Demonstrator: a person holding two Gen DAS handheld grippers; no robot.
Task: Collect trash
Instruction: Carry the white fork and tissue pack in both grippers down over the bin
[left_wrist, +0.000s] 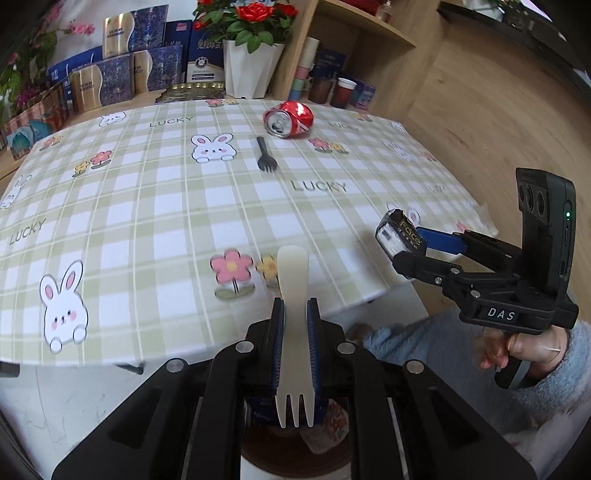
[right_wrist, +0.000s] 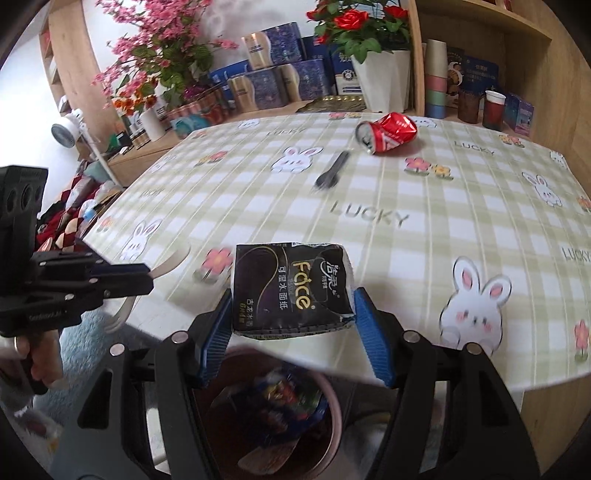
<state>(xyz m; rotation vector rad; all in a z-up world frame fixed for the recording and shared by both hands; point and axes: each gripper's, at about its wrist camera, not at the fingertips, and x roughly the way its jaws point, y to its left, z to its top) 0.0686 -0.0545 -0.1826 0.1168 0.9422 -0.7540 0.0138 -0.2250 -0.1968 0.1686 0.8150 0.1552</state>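
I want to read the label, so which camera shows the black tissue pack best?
The right wrist view: the black tissue pack faces the lens between the right gripper pads, its "Face" print legible. The left wrist view shows it only small, end-on and partly hidden by the gripper.

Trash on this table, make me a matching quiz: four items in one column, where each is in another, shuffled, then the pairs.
Items
1. white fork
2. tissue pack
3. crushed can
4. black fork

Places
A. lying on the tablecloth, near the far edge
B. held in the right gripper
C. flat on the cloth, mid-table
D. clamped in the left gripper

Pairs: 1-D, 2-B, 3-A, 4-C
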